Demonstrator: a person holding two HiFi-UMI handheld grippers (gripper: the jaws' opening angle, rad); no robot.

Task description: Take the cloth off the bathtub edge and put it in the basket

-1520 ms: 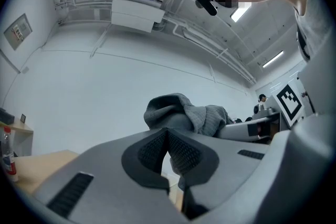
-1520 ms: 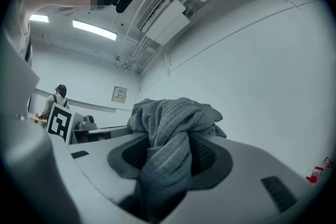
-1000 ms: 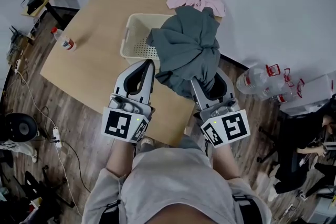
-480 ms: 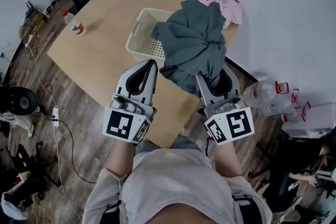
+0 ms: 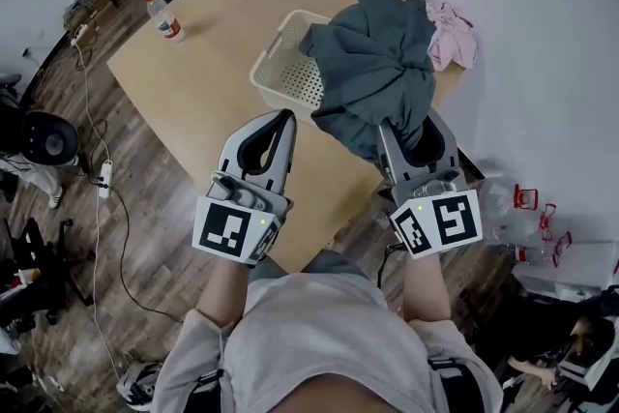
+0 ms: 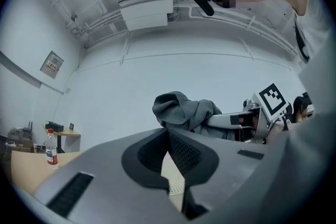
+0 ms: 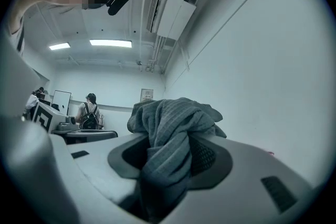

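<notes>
The grey cloth [image 5: 372, 63] hangs bunched from my right gripper [image 5: 392, 126], whose jaws are shut on it; its folds hide the fingertips. It hovers over the right part of the cream basket [image 5: 280, 63] on the wooden table [image 5: 193, 53]. In the right gripper view the cloth [image 7: 168, 128] fills the gap between the jaws. My left gripper [image 5: 282, 118] is held beside it at the table's near edge, tips together with nothing between them. The left gripper view shows the cloth [image 6: 184, 110] to its right.
A pink cloth [image 5: 455, 34] lies at the table's far right corner by the white wall. A water bottle [image 5: 166, 17] stands at the table's far left. Cables and chairs sit on the wooden floor to the left, more bottles on the floor at right.
The right gripper has moved a little forward with the grey cloth above the basket. The table and basket have shifted up and right in the head view. The left gripper has barely moved.
</notes>
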